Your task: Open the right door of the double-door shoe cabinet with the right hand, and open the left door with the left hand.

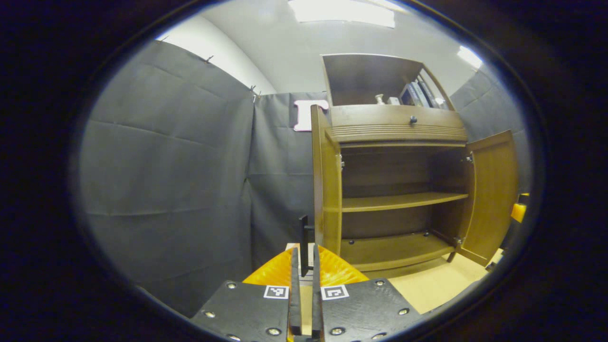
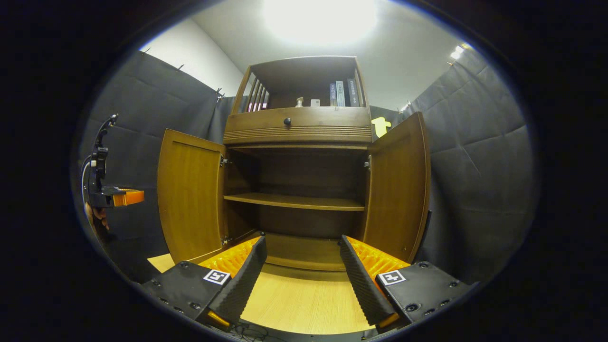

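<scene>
Wood: brown shoe cabinet [image 2: 298,133] stands on a light wooden floor [image 2: 304,304], against the black cloth wall [image 1: 166,166].
Left door [image 2: 190,199]: swung fully open, inner face toward the right gripper view; seen edge-on in the left gripper view.
Right door [image 2: 399,185]: swung open too, hinged at the cabinet's right side.
Inside: one bare shelf [image 2: 294,202] across the middle, bottom board below it.
Top: drawer with a dark knob [image 2: 287,121]; open compartment above it holds books [image 2: 343,92] and small pale items.
Left claw [image 1: 304,266]: fingers pinched on the left door's dark bar handle [image 1: 304,237], which stands upright between them.
Right claw [image 2: 301,266]: spread wide, nothing between the fingers, in front of the cabinet opening, clear of both doors.
Far left in the right gripper view: the other claw, held by a hand [image 2: 97,216], beside the left door.
</scene>
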A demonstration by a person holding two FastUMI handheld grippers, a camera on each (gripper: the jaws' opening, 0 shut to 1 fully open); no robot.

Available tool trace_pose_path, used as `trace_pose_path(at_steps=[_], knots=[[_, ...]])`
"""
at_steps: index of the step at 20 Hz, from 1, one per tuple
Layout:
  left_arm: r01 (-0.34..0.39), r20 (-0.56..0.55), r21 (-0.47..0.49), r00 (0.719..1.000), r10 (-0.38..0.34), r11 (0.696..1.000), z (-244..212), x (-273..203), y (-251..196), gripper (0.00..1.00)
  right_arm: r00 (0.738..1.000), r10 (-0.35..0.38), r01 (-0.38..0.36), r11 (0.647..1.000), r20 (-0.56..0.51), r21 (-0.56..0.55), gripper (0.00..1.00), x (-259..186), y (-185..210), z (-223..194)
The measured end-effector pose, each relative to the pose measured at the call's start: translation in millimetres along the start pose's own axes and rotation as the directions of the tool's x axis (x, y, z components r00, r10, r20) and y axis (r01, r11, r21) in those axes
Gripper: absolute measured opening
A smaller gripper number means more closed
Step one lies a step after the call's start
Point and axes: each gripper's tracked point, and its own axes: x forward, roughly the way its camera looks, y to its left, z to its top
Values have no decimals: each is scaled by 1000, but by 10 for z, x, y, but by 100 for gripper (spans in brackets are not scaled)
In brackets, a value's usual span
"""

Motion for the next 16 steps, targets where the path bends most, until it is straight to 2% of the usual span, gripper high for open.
trace_pose_path(at_steps=[6, 9, 16], knots=[[37, 2, 8, 999, -37, 999, 21, -213, -152, 10, 1000, -19, 19, 1000, 1, 0, 97, -176, -96, 1], [32, 2, 26, 999, -32, 999, -4, -303, -155, 11, 1000, -20, 20, 1000, 4, 6, 98, -263, -107, 12], [35, -28, -1, 999, -35, 999, -94, -429, -204, 10, 999, -50, 49, 998, 16, 29, 98, -327, -146, 14]])
